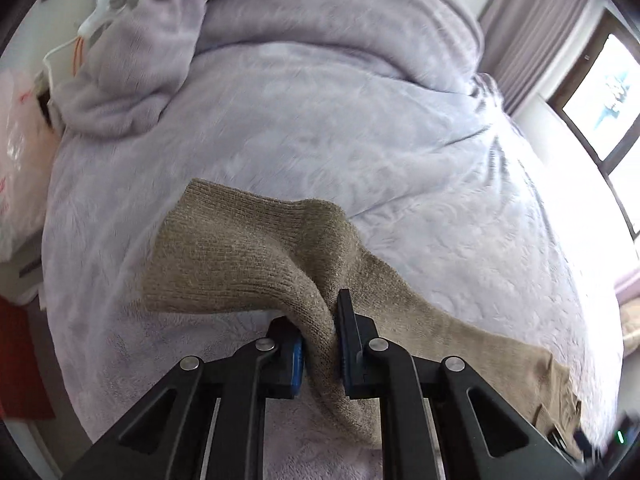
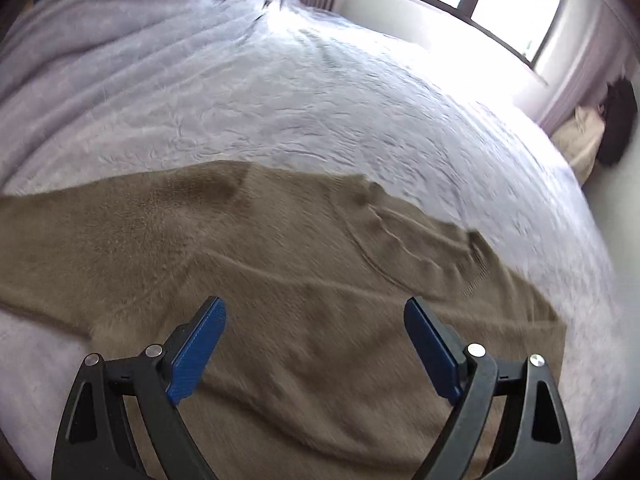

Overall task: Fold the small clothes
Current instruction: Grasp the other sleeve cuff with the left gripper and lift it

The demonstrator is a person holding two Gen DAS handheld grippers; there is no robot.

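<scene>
Right now my left gripper (image 1: 320, 344) is pressed together on a bunched fold of the tan knitted garment (image 1: 248, 256), the wool squeezed between its blue pads (image 1: 297, 360) close under the camera. From that pinch the knit runs two ways: a ribbed sleeve-like piece fans out to the far left and ends in a straight edge, while a longer band trails off to the near right across the pale lilac textured bedspread (image 1: 360, 140).

My right gripper (image 2: 316, 344) stands spread wide, its blue pads (image 2: 200, 352) well apart and holding nothing, hovering above the broad body of the tan knitted garment (image 2: 280, 260). In that view the garment's long axis lies left to right across the pale lilac textured bedspread (image 2: 320, 100), with a ribbed edge at the far right and the left part running out of view toward my other hand.

So the left hand already owns a sleeve-side piece, and I judge the fold turns on carrying it rightward along that long axis, over the body beneath the open right gripper. Which hem corner the right hand should take I cannot tell; the nearest cloth lies directly below it.

Farther off, a rumpled lilac fleece blanket (image 1: 320, 20) is heaped at the far edge of the bed, well apart from the garment.
</scene>
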